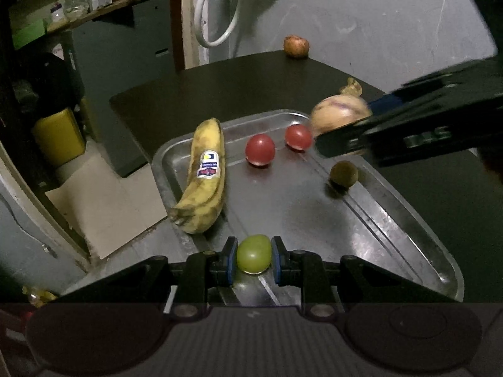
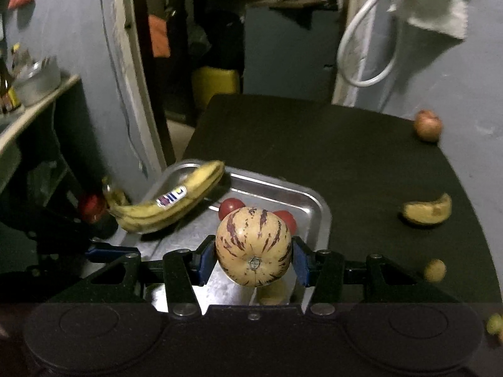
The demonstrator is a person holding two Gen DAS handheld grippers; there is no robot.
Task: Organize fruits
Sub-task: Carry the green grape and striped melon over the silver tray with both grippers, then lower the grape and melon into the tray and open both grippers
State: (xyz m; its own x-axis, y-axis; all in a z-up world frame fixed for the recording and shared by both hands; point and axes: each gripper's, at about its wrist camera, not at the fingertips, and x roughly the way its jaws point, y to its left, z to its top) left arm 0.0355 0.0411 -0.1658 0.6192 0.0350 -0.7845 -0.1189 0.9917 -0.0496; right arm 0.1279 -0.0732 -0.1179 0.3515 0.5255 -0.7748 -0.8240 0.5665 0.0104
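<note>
Tray [image 1: 418, 220] is the drop spot imo: left fingers [image 1: 253, 259] pinching grape [image 1: 253, 254], right fingers [image 2: 254, 259] pinching striped melon [image 2: 253, 246] over it.

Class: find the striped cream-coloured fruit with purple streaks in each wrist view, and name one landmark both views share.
Left wrist view: the striped cream-coloured fruit is right of centre, at the metal tray's far corner, held by the right gripper.
Right wrist view: the fruit is at bottom centre, between the blue pads.
Shared landmark: the stickered yellow banana.
</note>
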